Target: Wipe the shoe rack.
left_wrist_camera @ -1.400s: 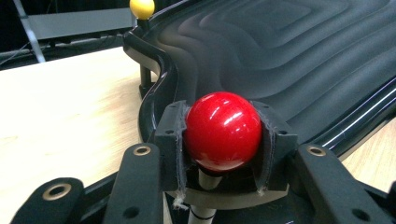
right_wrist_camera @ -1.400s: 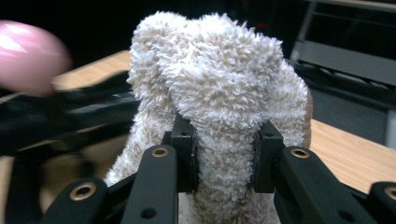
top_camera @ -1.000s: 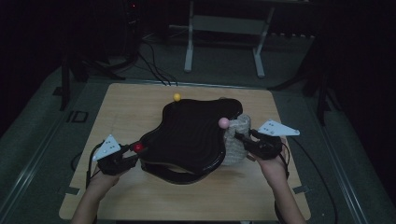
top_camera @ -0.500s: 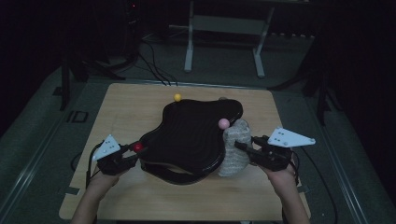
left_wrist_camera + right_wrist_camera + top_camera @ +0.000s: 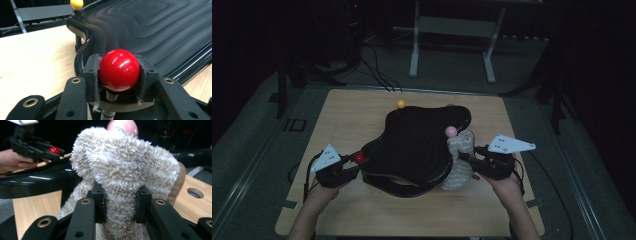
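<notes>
Gripping: left tongs [image 5: 119,75] clamp red ball [image 5: 119,70], right tongs [image 5: 120,205] pinch fluffy cloth [image 5: 122,167].

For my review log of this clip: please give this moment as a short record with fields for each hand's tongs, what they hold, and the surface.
left tongs: shut on red ball, a knob at the black tray rim
right tongs: shut on fluffy beige cloth
cloth position: beside the tray's right edge, below pink ball
yellow ball: far rim, untouched
surface: wooden table
</notes>
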